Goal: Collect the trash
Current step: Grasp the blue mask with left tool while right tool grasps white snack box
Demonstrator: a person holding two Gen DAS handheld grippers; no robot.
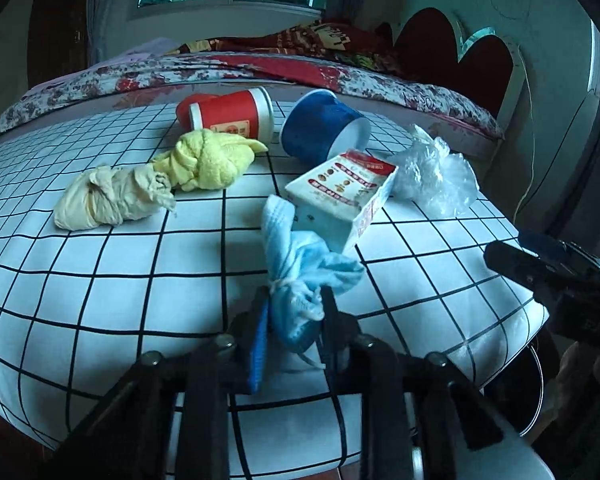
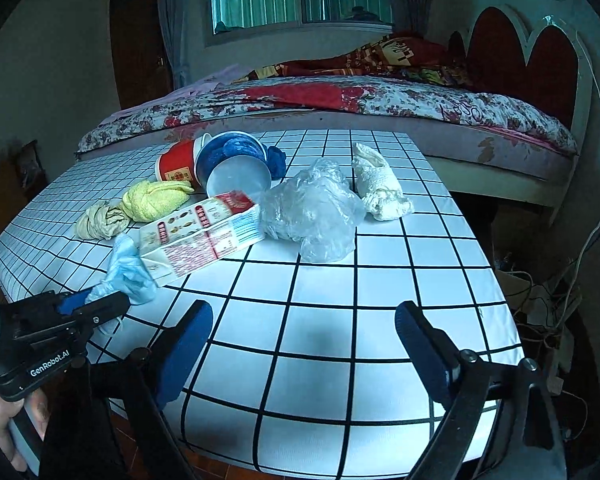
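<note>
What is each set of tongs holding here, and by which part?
Left tongs pinch the crumpled blue face mask at its near, knotted end. Right tongs stand open over the table, holding nothing.

"GenRobot.AI" stands in white on the left gripper body; print on the carton is too small to read.

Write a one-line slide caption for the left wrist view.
Left gripper shut on a crumpled blue face mask on the grid-patterned table.
</note>
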